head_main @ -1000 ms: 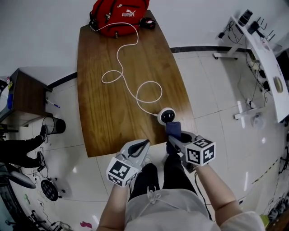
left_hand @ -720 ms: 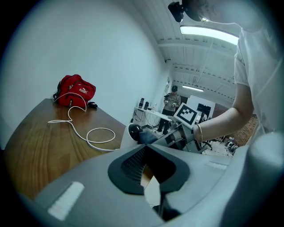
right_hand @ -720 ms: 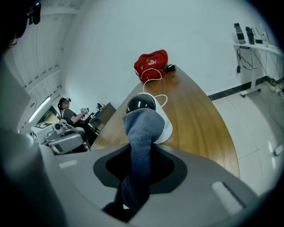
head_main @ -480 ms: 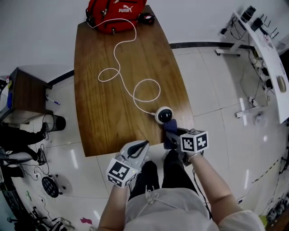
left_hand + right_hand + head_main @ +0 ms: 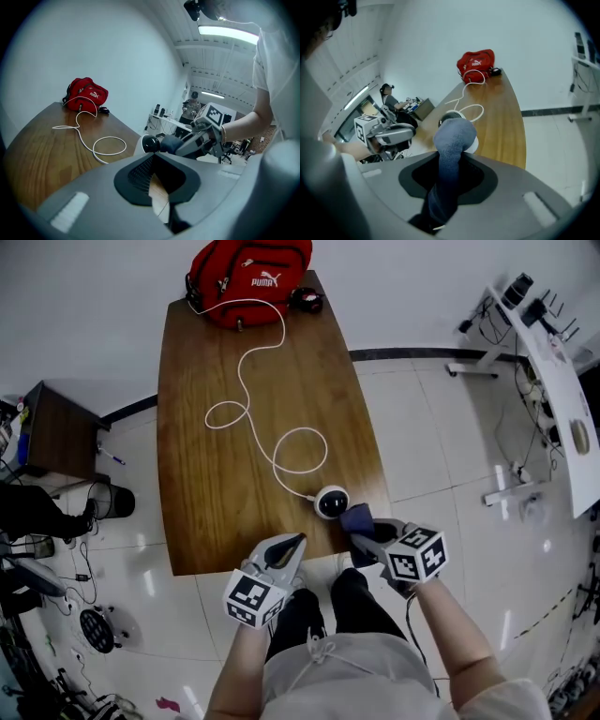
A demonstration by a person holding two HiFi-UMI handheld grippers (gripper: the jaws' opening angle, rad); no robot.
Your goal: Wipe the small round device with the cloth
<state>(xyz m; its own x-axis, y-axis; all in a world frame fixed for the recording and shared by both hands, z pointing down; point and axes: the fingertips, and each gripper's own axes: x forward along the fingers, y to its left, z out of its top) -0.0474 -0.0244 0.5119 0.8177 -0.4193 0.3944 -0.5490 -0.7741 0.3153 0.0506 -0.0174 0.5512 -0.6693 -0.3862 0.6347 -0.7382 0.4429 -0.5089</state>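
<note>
Right tool (image 5: 364,538): clamped on a dark blue cloth (image 5: 357,517). The cloth end sits just ahead, beside the small round device (image 5: 330,502) at the desk's (image 5: 216,512) near edge; contact unclear. Left tool (image 5: 287,548): jaws together, empty, alongside. Beyond the device, a white cable (image 5: 246,381) loops off to a red bag (image 5: 248,270). In the right gripper view the cloth (image 5: 452,140) blocks most of the device; the left gripper view shows its black dome (image 5: 150,144).

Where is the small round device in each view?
Head view: device near the table's close edge, just left of the cloth.
Left gripper view: device at centre, above the left tongs, left of the cloth.
Right gripper view: device at centre, mostly hidden behind the cloth.
Shared landmark: red bag at the table's far end, in all three.
</note>
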